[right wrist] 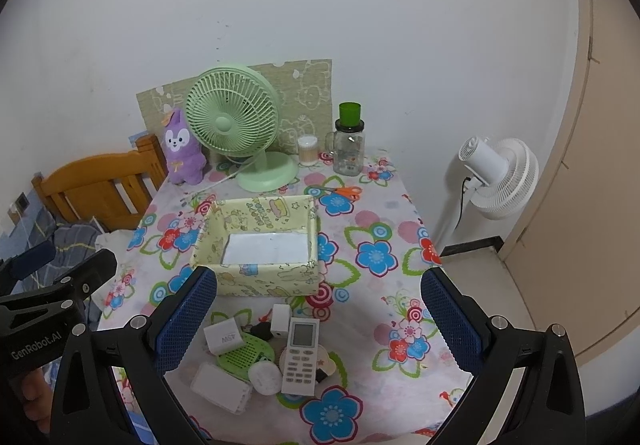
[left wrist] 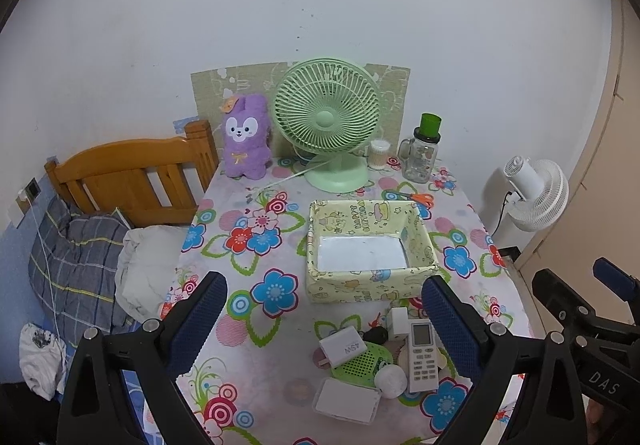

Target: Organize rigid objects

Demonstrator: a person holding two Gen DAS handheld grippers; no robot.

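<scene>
A yellow patterned box sits mid-table with nothing inside but its white floor. In front of it lies a pile: a white remote, a white charger, a white cube adapter, a green perforated case, a white round disc, a clear flat box and a small black item. My left gripper hovers open above the pile. My right gripper is open too, nothing held.
At the back stand a green desk fan, a purple plush, a cotton-swab jar and a glass bottle with green cap. Orange scissors lie behind the box. A wooden bed is left, a white floor fan right.
</scene>
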